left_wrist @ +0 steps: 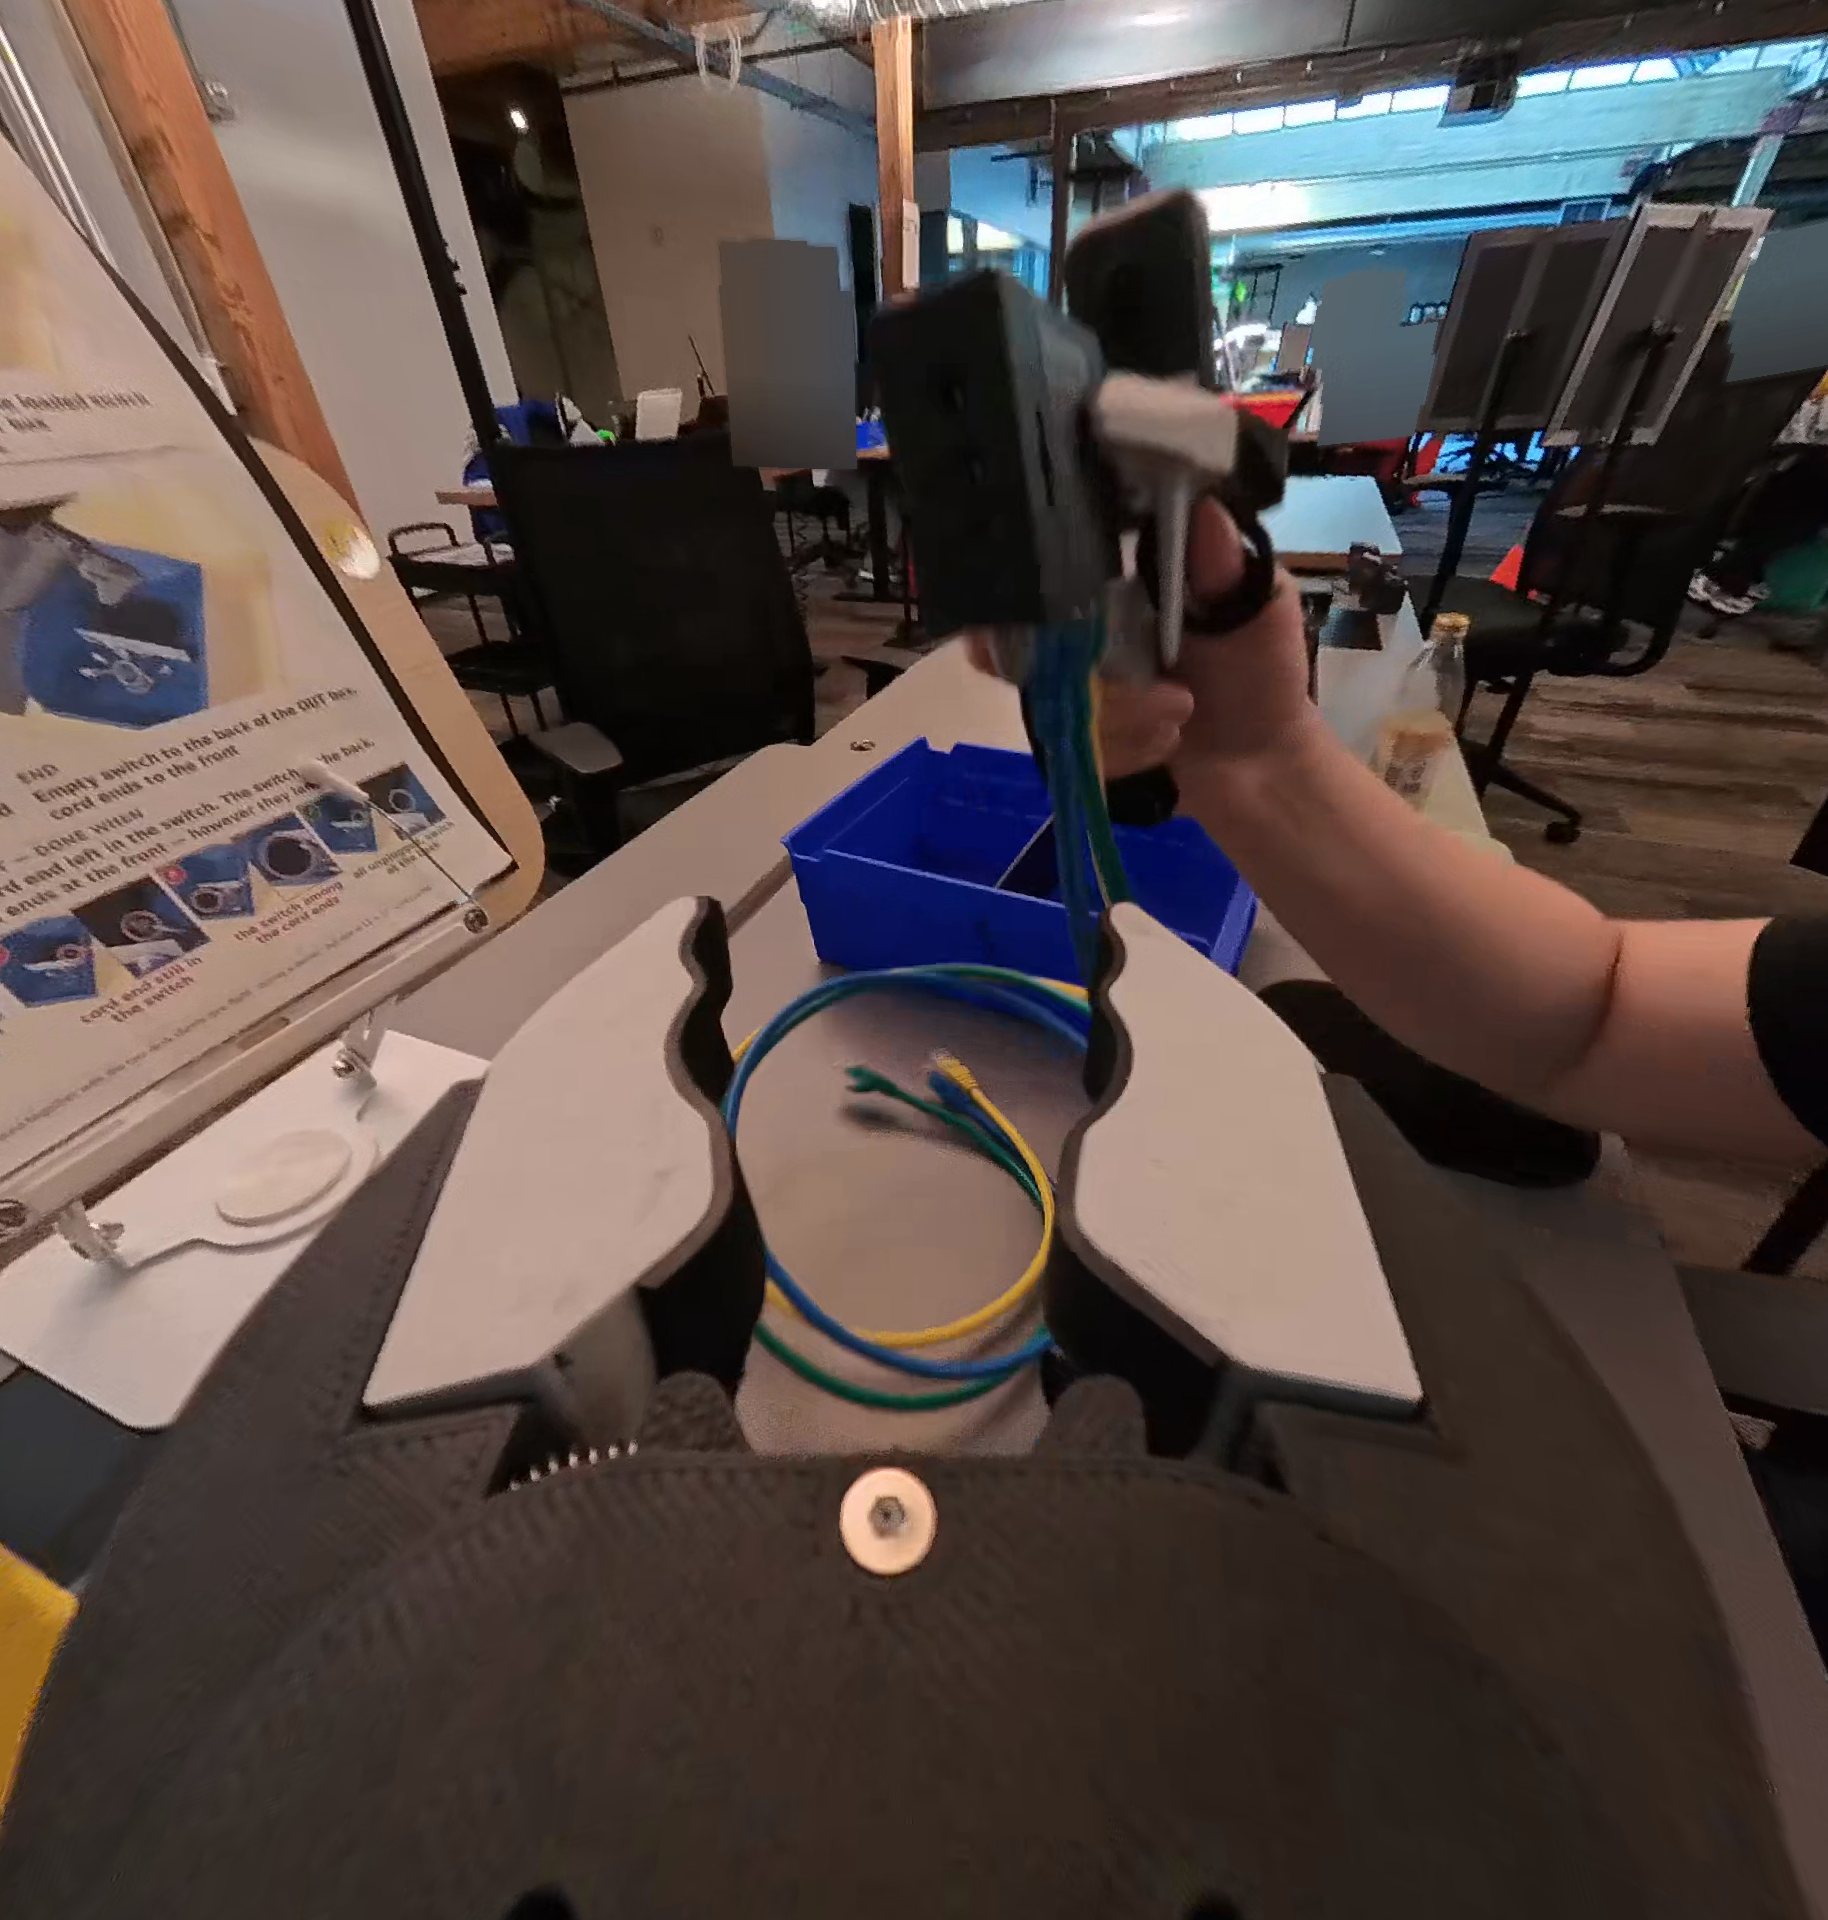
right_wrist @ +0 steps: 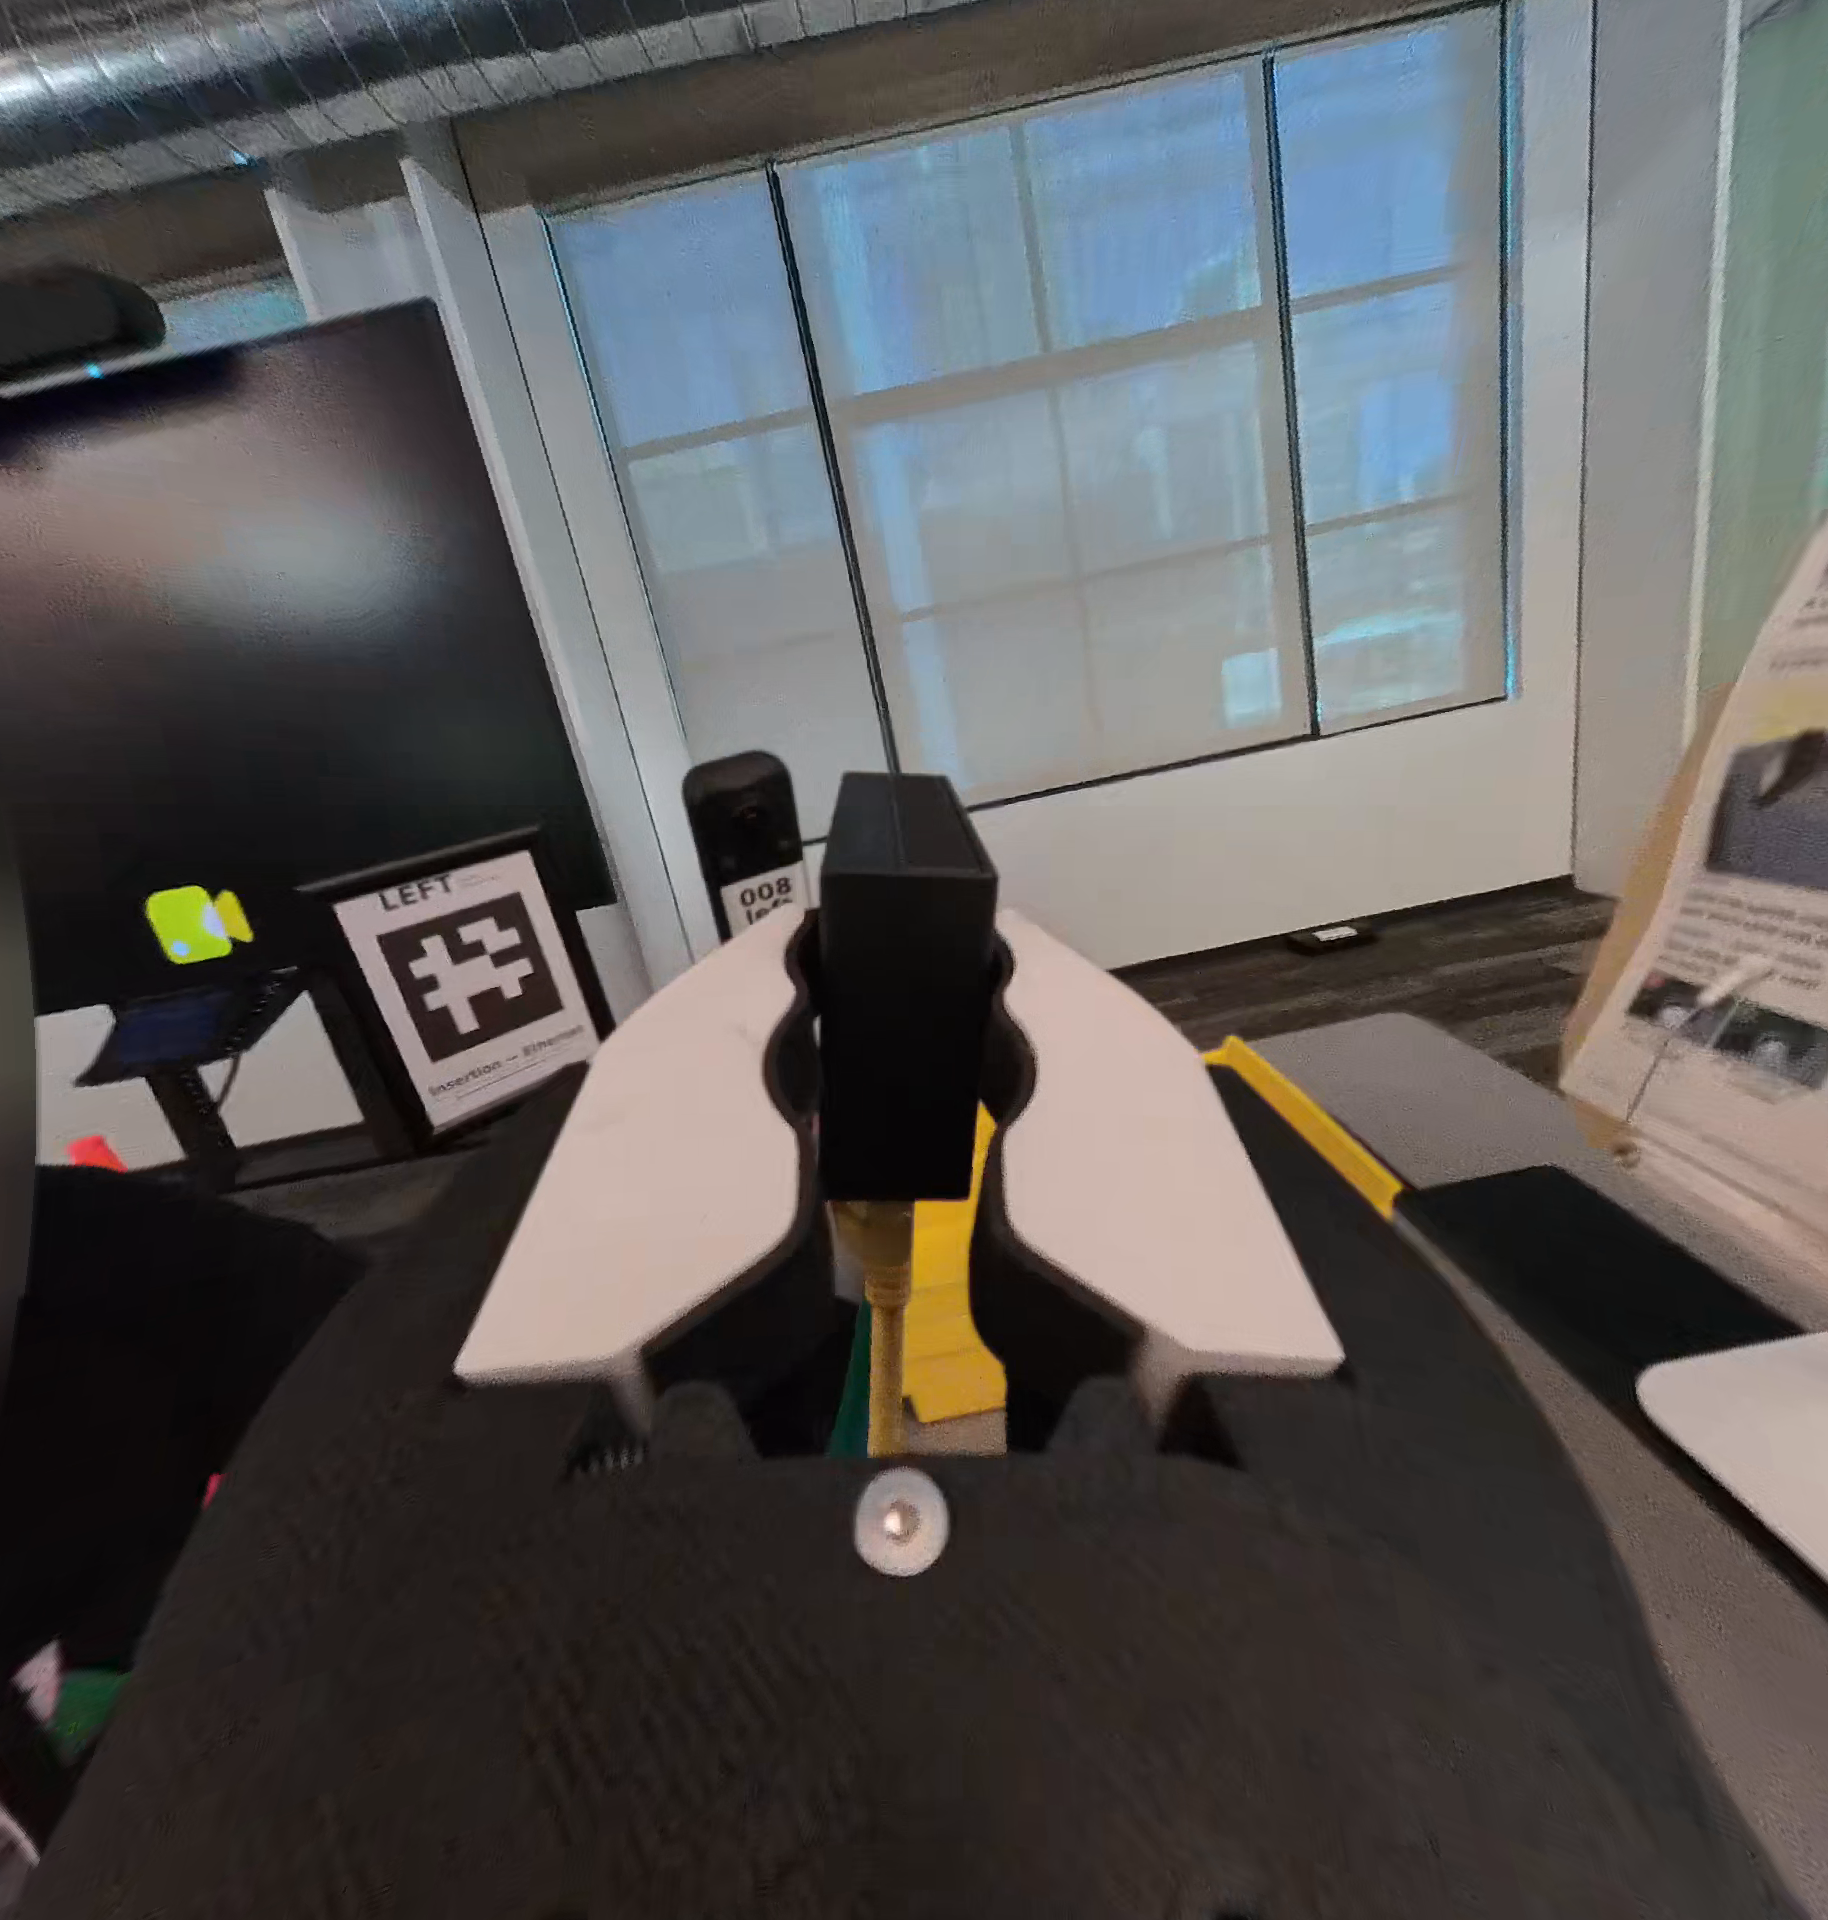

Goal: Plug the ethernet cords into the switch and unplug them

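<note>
The right hand-held gripper (right_wrist: 905,1039) clamps the black switch (right_wrist: 905,987) between its fingers, held up in the air, with the yellow cord (right_wrist: 886,1340) plugged in beneath. The left hand-held gripper (left_wrist: 905,1023) gapes wide and empty; loose cord ends (left_wrist: 941,1091) lie on the grey surface (left_wrist: 889,1216) between its fingers, the blue bin (left_wrist: 951,883) beyond.

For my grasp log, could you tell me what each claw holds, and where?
The right claw clamps the black switch by its side faces; the left claw holds nothing.
</note>
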Tool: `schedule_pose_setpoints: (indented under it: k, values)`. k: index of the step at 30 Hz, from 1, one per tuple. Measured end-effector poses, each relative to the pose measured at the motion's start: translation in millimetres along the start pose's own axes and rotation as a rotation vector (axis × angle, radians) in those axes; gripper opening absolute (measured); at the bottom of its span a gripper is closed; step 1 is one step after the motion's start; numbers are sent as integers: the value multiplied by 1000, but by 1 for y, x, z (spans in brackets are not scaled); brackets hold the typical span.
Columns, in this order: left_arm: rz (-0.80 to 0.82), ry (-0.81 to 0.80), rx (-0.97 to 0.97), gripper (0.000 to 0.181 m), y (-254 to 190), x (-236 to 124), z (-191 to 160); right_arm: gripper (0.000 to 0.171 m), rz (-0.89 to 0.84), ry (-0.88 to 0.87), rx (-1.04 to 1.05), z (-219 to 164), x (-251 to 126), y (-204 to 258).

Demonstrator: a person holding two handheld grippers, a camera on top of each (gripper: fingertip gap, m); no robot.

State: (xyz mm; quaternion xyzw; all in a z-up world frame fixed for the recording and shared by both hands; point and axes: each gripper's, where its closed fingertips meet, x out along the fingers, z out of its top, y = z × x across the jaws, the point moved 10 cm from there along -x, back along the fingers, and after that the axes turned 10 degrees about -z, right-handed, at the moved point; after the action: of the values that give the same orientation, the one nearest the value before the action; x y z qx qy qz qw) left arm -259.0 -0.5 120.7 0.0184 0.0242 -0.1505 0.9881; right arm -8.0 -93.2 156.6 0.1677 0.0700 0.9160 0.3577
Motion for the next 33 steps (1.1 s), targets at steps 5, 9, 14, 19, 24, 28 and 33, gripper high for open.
schedule_pose_setpoints:
  k: [5, 9, 14, 19, 24, 28, 33]
  values:
    - [13, -41, 24, 64, -4, -20, 10, 28, -102, 28, -158, 98, 12, 3]
    - [11, -97, 29, 63, -7, -35, 17, 28, -235, 27, -265, 169, 0, 7]
    - [7, -127, 35, 62, -9, -44, 20, 28, -370, -54, -343, 243, -28, 12]
    - [-1, -112, 36, 62, -9, -42, 19, 28, -504, -85, -401, 293, -51, 12]
    - [-10, -70, 48, 62, -10, -34, 17, 29, -560, -136, -391, 314, -68, 7]
    - [-8, -32, 58, 61, -11, -26, 15, 28, -565, -169, -383, 329, -63, 11]
    - [4, 3, 87, 61, -14, -20, 15, 28, -586, -141, -437, 340, -41, 19]
